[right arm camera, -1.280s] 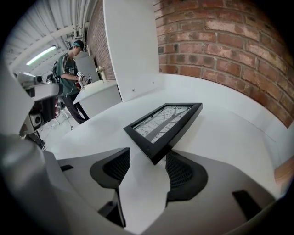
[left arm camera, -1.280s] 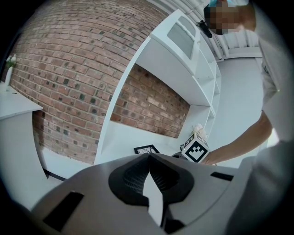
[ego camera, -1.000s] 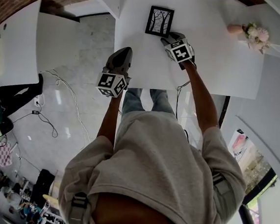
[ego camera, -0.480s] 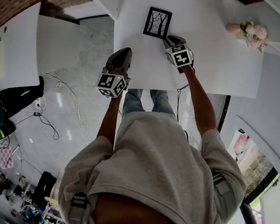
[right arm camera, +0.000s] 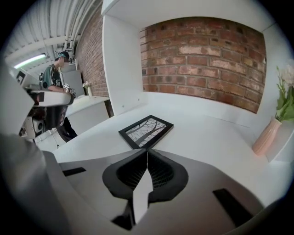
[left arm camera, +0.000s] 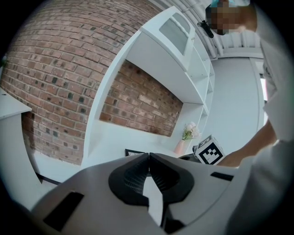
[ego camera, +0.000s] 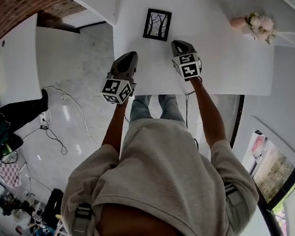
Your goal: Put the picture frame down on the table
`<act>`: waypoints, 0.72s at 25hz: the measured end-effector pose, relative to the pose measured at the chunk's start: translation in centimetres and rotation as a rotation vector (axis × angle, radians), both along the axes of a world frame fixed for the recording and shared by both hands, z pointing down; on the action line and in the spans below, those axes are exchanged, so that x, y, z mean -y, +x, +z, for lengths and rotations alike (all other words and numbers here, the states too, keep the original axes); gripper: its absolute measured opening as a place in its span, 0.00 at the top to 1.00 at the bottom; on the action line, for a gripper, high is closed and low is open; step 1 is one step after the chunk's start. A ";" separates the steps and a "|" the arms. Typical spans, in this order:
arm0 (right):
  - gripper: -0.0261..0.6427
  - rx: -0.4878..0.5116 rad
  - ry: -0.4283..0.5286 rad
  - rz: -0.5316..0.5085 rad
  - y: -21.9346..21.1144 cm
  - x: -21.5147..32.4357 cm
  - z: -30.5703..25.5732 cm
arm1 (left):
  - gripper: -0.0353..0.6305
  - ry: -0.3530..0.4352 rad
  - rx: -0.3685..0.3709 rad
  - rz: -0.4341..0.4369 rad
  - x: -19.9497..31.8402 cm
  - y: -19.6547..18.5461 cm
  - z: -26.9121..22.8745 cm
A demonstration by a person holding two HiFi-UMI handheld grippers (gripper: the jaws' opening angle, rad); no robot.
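Observation:
A black picture frame with a print of bare trees lies flat on the white table, at its far left part. It also shows in the right gripper view as the frame, just beyond the jaws. My right gripper is shut and empty, hovering a little short of the frame and to its right. My left gripper hangs near the table's front left edge, shut on nothing. From the left gripper view only a corner of the frame peeks above the jaws.
A pink vase with pale flowers stands at the table's far right, also seen as the vase. A brick wall and white shelving back the table. Another white table and floor cables lie to the left.
My right gripper has drawn back from the frame, which now lies alone on the table. The left gripper has barely moved.

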State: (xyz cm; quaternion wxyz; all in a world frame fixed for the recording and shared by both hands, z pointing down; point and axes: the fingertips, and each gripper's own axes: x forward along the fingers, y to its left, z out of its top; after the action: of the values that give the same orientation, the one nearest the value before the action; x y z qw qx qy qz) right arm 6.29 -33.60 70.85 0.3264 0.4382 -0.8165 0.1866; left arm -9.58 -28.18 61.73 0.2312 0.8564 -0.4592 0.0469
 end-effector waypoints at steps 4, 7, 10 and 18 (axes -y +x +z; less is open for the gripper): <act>0.92 0.048 0.047 0.042 0.9 -0.5 -1.8 | 0.92 0.006 0.005 0.020 0.1 0.9 -0.2; 0.92 0.083 0.074 0.061 1.1 -1.0 -3.3 | 0.92 0.009 0.014 0.037 0.1 1.4 -0.3; 0.92 0.107 0.087 0.075 1.2 -1.8 -4.2 | 0.92 0.012 0.022 0.049 0.1 2.0 -0.3; 0.92 0.138 0.120 0.104 1.9 -2.9 -6.3 | 0.92 0.047 0.030 0.067 0.6 3.0 -1.8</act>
State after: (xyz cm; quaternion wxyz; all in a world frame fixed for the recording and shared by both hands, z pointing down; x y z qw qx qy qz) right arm 8.18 -30.71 64.60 0.2324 0.4847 -0.8230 0.1836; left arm -6.60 -28.81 59.90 0.2024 0.8758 -0.4344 0.0567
